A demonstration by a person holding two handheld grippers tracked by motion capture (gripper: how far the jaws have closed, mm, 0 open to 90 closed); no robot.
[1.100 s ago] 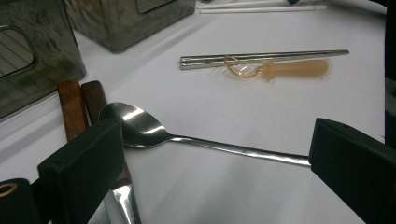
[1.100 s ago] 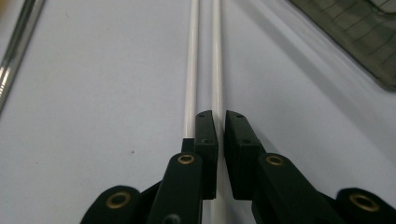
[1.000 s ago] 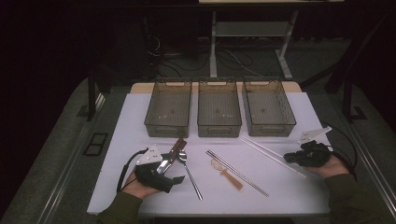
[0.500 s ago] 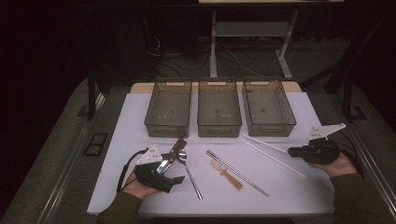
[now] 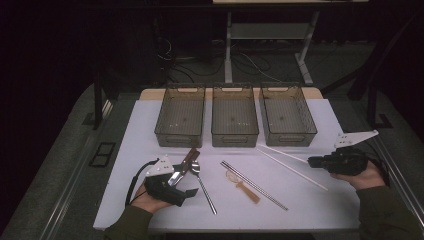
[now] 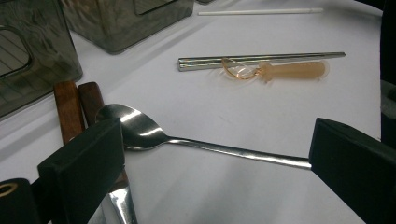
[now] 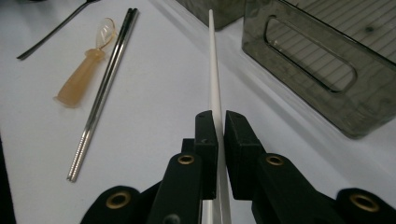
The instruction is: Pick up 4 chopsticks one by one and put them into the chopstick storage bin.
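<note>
Right gripper (image 7: 220, 122) clamped on white chopstick (image 7: 213, 70), lifted off table (image 5: 320, 205) since a second ago; sorting begun. Left gripper (image 6: 215, 163) jaws apart around spoon (image 6: 140, 130).

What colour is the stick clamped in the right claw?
White. The stick shows best in the right gripper view, running up from between the right claw's jaws.

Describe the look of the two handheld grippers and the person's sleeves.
Both grippers, the left gripper and the right gripper, are black, each topped by a pale grey three-cornered plate. A black cable loops from the left one. Their jaws are blocky and black, on arms with brass-coloured rivets, as the right gripper view shows. Both sleeves are dark olive green.
</note>
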